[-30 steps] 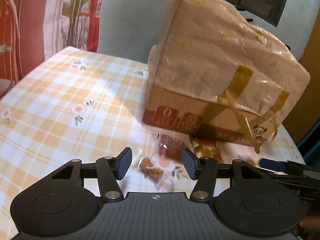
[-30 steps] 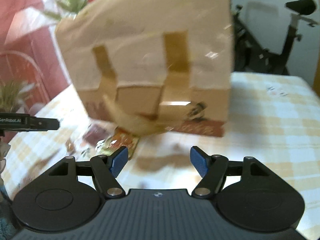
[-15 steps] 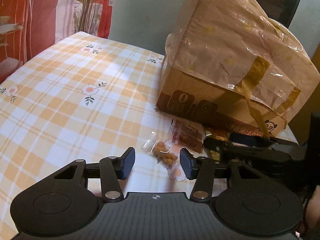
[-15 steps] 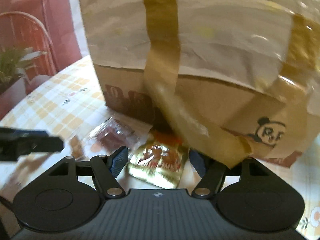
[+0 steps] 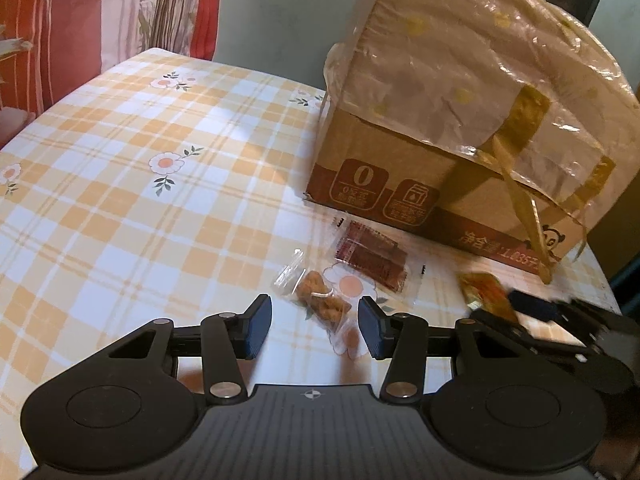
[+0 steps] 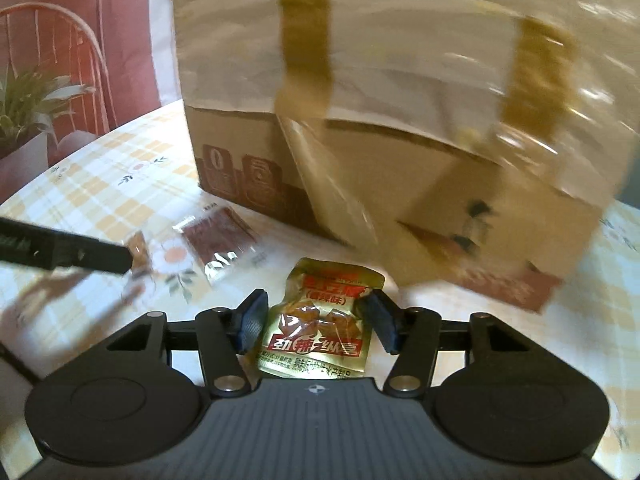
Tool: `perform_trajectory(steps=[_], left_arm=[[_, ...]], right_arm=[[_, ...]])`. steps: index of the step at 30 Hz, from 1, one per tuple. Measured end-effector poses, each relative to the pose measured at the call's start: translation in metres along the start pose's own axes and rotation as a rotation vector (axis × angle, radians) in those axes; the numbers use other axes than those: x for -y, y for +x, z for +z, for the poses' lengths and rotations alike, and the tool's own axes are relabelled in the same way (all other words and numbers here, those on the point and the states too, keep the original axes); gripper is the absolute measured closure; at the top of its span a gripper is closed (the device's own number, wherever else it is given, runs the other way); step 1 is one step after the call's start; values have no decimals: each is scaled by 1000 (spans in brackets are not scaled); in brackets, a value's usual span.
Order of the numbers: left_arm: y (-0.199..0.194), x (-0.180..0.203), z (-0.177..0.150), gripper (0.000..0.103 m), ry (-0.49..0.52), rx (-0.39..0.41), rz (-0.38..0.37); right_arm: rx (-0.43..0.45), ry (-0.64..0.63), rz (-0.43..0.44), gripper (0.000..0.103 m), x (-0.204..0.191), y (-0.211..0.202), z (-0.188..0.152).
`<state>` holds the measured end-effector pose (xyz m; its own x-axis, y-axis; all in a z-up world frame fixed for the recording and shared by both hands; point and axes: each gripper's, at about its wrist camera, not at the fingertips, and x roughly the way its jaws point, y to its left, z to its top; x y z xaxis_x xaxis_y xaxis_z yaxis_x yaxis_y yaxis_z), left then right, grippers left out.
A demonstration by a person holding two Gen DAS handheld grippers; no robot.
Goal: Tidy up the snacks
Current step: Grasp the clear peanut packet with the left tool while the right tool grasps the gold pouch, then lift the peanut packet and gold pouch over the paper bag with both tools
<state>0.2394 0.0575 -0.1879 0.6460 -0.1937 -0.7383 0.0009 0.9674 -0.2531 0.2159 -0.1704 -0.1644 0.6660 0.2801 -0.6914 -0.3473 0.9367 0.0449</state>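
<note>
A: Start with the left wrist view. What step is in hand?

B: I judge it the approach to a pickup. The left gripper (image 5: 315, 322) hangs wide open over the checked tablecloth (image 5: 120, 184), and the clear packet of brown nuggets (image 5: 320, 300) lies on the cloth between its fingers, untouched as far as I can tell. Next it needs to drop lower and close squarely on that packet.

A: And where are the other snacks?

B: A dark red packet (image 5: 372, 258) lies just beyond it, near the foot of the cardboard box (image 5: 400, 184), which has a plastic bag (image 5: 460, 64) draped over it. To the right a gold packet (image 5: 484, 290) sits at the blurred tip of the right gripper (image 5: 532, 312).

A: Now the right wrist view.

B: The right gripper (image 6: 316, 320) has its fingers at either side of the gold packet (image 6: 316, 328). They look near or touching its edges, but I cannot tell whether it is gripped. Its next move, I think, is a firm pinch before lifting.

A: The count?

B: Three snack packets, one box, one bag, two grippers. The left gripper (image 6: 60, 252) crosses this view's left edge, beside the nugget packet (image 6: 138, 246) and red packet (image 6: 218, 238).
</note>
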Motion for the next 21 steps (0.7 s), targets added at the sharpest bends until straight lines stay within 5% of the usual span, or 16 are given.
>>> perform_trajectory(steps=[7, 10, 21], left_arm=[[17, 21, 7, 54, 80, 15, 70], [16, 28, 1, 85, 121, 25, 93], [-19, 19, -6, 85, 81, 92, 18]], right_arm=[[8, 69, -28, 45, 18, -22, -13], [14, 84, -31, 46, 19, -27, -15], [52, 148, -38, 46, 36, -51, -23]])
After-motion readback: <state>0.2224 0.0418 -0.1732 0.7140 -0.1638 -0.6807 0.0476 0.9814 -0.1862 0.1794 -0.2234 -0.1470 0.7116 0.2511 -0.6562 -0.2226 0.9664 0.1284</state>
